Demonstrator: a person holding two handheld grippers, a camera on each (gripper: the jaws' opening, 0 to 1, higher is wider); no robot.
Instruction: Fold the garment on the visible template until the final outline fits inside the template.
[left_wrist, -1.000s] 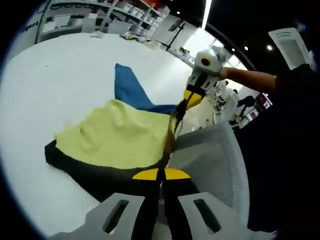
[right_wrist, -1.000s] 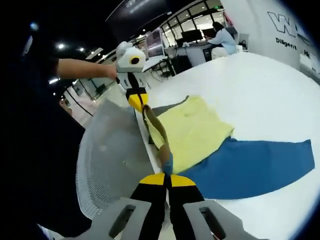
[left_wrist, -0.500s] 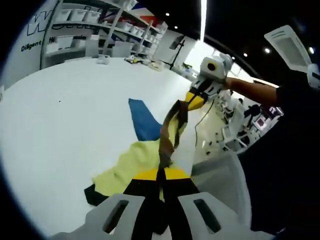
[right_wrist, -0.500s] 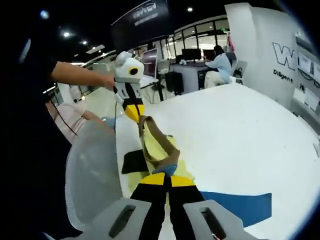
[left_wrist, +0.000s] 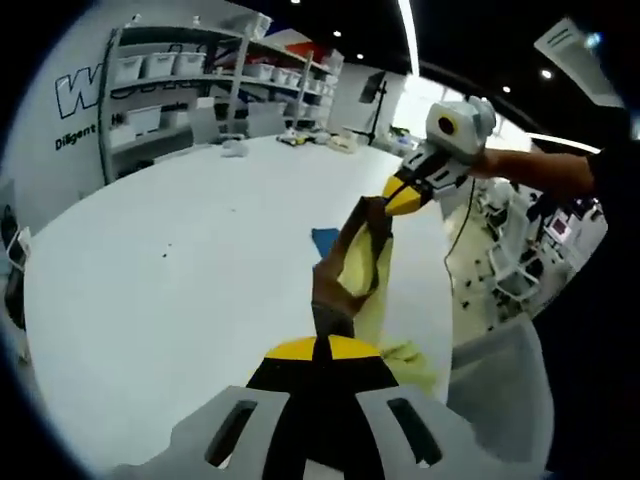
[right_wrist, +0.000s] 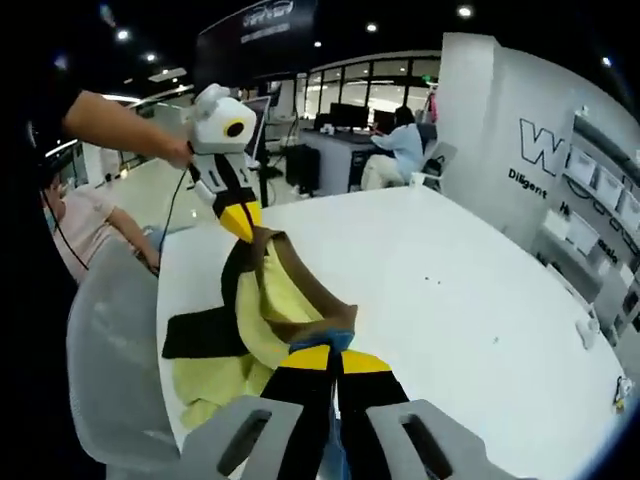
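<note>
Both grippers, left (left_wrist: 318, 348) and right (right_wrist: 330, 360), jaws clamped on the garment (right_wrist: 262, 305), lift its edge; next, lay it toward 12 o'clock over the tabletop (right_wrist: 450, 290).

The soft yellow cloth garment (right_wrist: 262, 325) looks matt and slightly fuzzy, with a brown band of smoother fabric along its held edge (left_wrist: 336, 285) and black cloth panels (right_wrist: 200, 335). The blue flat template sheet (left_wrist: 324, 240) looks thin and matt. The wide white table top (right_wrist: 470, 300) is smooth with a faint sheen. The left gripper (left_wrist: 317, 350) and right gripper (right_wrist: 334, 352) have glossy black-and-yellow plastic jaws on matt grey plastic bodies. The grey mesh chair back (right_wrist: 110, 370) looks woven and semi-sheer.
</note>
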